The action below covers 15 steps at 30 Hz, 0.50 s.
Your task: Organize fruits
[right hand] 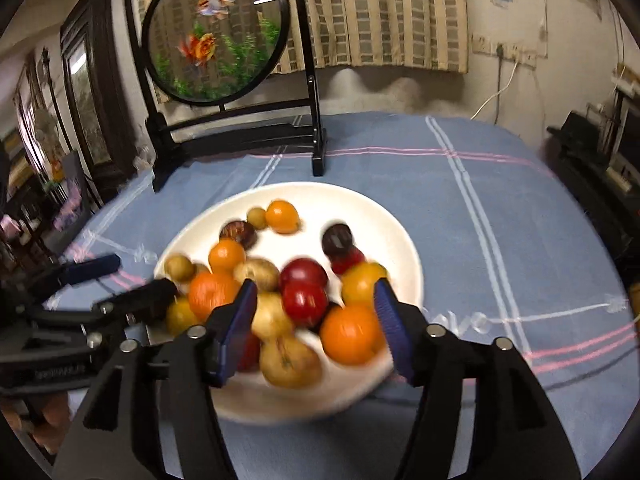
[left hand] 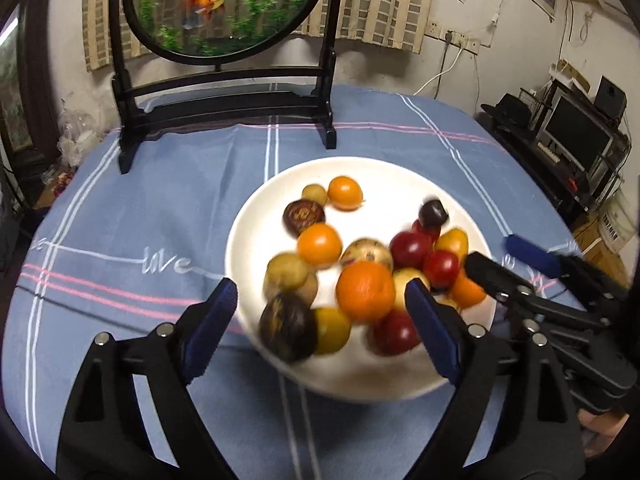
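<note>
A white plate (left hand: 372, 176) on the blue tablecloth holds several small fruits: oranges (left hand: 365, 291), red ones (left hand: 411, 249), yellow-brown ones (left hand: 286, 271) and dark purple ones (left hand: 433, 213). My left gripper (left hand: 320, 308) is open and empty over the plate's near side. My right gripper (right hand: 316, 308) is open and empty above the near fruits, with an orange (right hand: 352, 334) and a red fruit (right hand: 305, 304) between its fingers. The plate also shows in the right wrist view (right hand: 400, 236). The right gripper shows in the left wrist view (left hand: 500, 256) at the plate's right edge. The left gripper shows in the right wrist view (right hand: 132, 280) at the plate's left edge.
A black stand with a round goldfish panel (left hand: 224, 4) stands at the back of the table. The blue striped tablecloth (left hand: 140, 208) covers the round table. A wall with curtain lies behind. Shelves with electronics (left hand: 576, 132) stand off the table's right.
</note>
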Each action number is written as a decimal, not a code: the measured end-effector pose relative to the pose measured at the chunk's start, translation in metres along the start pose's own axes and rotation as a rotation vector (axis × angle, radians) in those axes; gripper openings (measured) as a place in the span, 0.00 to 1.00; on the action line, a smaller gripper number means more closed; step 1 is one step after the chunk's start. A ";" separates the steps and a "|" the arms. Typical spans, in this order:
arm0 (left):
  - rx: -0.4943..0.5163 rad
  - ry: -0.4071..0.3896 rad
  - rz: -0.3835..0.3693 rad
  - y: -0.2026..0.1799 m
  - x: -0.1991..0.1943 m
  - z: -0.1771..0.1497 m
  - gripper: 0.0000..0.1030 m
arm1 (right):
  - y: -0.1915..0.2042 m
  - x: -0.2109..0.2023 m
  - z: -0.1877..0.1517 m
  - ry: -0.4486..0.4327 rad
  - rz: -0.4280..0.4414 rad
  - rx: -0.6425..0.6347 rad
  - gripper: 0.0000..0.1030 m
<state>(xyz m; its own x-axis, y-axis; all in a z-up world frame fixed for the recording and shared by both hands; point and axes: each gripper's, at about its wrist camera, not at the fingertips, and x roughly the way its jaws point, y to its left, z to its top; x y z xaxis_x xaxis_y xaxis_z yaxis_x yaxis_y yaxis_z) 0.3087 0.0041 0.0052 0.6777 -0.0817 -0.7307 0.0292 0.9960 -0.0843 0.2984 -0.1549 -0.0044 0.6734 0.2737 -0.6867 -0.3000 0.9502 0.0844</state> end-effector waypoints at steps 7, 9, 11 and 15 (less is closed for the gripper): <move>0.017 0.018 -0.006 -0.006 -0.026 -0.041 0.85 | 0.008 -0.041 -0.042 0.011 -0.083 -0.065 0.99; -0.011 0.040 -0.024 -0.005 -0.033 -0.050 0.85 | 0.010 -0.049 -0.050 0.020 -0.094 -0.075 0.99; -0.011 0.030 -0.020 -0.006 -0.043 -0.057 0.86 | 0.011 -0.058 -0.057 0.024 -0.096 -0.075 0.99; -0.015 0.028 -0.038 -0.010 -0.057 -0.070 0.88 | 0.011 -0.072 -0.067 0.024 -0.098 -0.057 0.99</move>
<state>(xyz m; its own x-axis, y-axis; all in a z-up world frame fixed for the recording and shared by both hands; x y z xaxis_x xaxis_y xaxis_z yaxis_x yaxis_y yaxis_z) 0.2184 -0.0034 0.0009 0.6556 -0.1206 -0.7454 0.0431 0.9915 -0.1225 0.2014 -0.1736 -0.0025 0.6853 0.1756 -0.7068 -0.2721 0.9619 -0.0248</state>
